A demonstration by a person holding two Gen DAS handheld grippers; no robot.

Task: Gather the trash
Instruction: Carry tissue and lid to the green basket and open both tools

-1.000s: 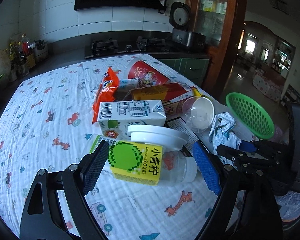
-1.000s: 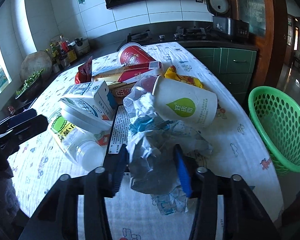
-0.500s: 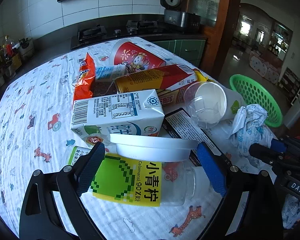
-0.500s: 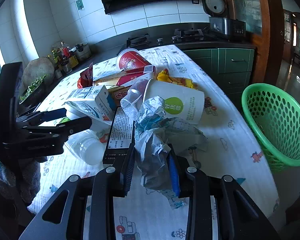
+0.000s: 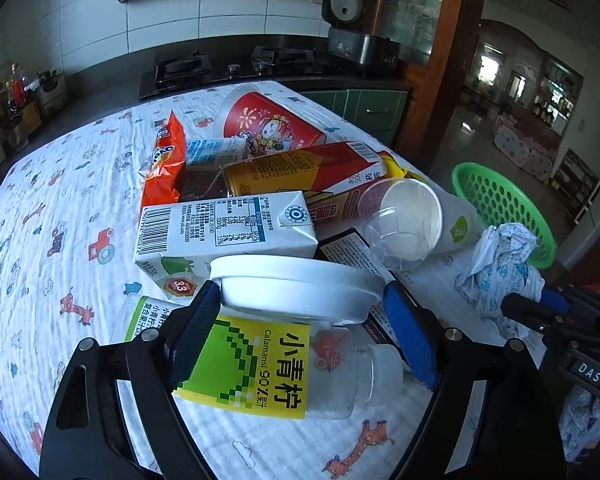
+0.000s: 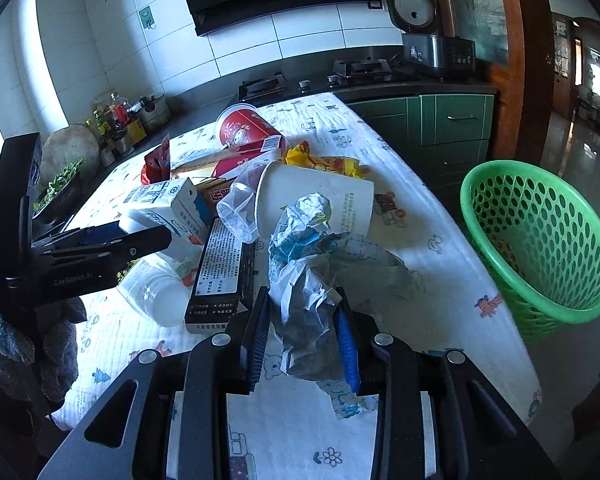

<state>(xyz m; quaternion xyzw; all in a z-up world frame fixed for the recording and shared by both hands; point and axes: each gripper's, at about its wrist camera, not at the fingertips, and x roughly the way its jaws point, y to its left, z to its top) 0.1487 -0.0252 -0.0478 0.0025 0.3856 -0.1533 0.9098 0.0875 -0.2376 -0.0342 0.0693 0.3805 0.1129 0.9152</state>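
- Crumpled white-and-blue wrapper (image 6: 306,264), bunched upright, pinched at its lower end between the right tongs (image 6: 303,340).
- White round lid (image 5: 296,290) lying flat atop the clear bottle with yellow-green label (image 5: 256,364), which lies on its side near.
- White milk carton (image 5: 224,228) on its side, just beyond.
- White paper cup (image 5: 410,220) tipped over, mouth toward left.
- Green perforated basket (image 6: 540,240) far right, tilted.

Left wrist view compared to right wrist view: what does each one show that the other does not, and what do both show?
Only the left wrist view shows the yellow-green label on the clear bottle, with the left gripper closing around the white lid.

Only the right wrist view shows the yellow wrapper clearly.

Both show the crumpled wrapper in the right gripper, the milk carton and the green basket.
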